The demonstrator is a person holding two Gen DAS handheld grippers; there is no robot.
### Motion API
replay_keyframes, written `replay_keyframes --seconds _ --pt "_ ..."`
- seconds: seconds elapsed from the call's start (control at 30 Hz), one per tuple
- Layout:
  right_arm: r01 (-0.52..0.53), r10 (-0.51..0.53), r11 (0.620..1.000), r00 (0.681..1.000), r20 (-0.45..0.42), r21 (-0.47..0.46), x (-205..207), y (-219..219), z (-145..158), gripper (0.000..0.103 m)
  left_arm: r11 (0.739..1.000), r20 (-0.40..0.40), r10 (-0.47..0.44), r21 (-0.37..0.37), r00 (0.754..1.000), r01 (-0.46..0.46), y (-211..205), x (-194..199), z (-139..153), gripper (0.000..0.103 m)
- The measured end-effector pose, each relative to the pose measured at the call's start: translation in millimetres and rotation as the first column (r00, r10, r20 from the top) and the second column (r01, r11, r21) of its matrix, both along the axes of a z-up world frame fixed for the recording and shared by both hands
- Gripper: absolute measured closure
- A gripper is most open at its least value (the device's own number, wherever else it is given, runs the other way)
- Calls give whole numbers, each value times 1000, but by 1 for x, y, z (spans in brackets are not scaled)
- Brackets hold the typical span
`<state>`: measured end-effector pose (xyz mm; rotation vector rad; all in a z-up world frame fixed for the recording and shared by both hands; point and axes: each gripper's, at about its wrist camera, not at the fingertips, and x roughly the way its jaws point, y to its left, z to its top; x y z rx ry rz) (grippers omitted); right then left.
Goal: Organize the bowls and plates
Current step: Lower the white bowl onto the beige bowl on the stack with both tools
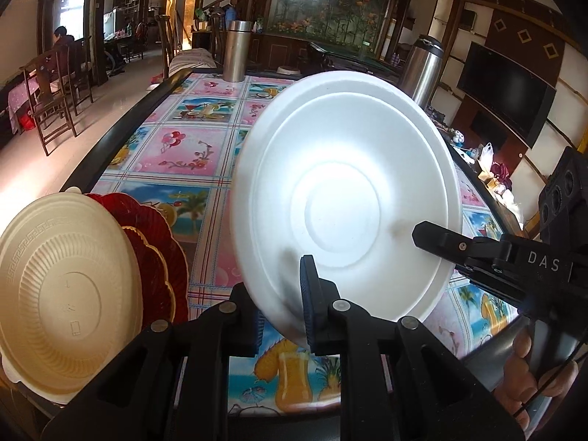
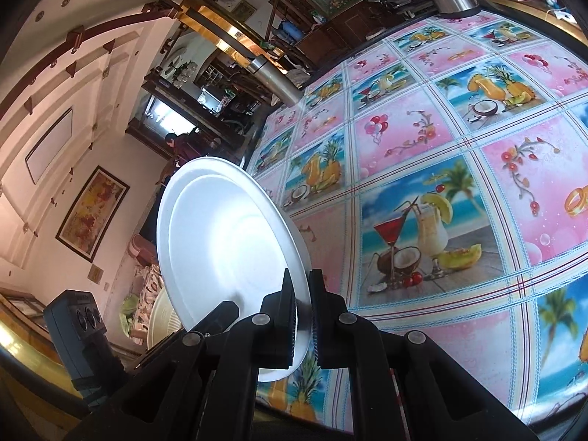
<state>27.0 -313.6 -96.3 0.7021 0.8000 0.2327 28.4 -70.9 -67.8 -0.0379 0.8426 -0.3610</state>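
Bowl hanging tilted over the table | left gripper and right gripper both pinching its rim | I'd be easing it toward the cream bowl and red plates, keeping both hands moving together.

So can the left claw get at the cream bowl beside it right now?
Probably not yet: the left claw is shut on the white bowl's rim, which the right claw also grips. The cream bowl lies uncovered nearby.
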Motion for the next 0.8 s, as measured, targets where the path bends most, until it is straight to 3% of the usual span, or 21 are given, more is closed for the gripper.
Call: replay_keyframes --seconds 0.37,0.53,0.8 --pt "-135 135 991 991 25 1 20 61 28 93 992 21 125 -10 992 -125 73 -7 23 86" --pt "-251 250 967 968 24 42 37 107 38 93 985 21 171 27 985 -172 108 -14 36 86" --pt "-375 376 926 927 -12 40 48 172 40 92 975 -44 219 41 975 -217 142 -20 28 85"
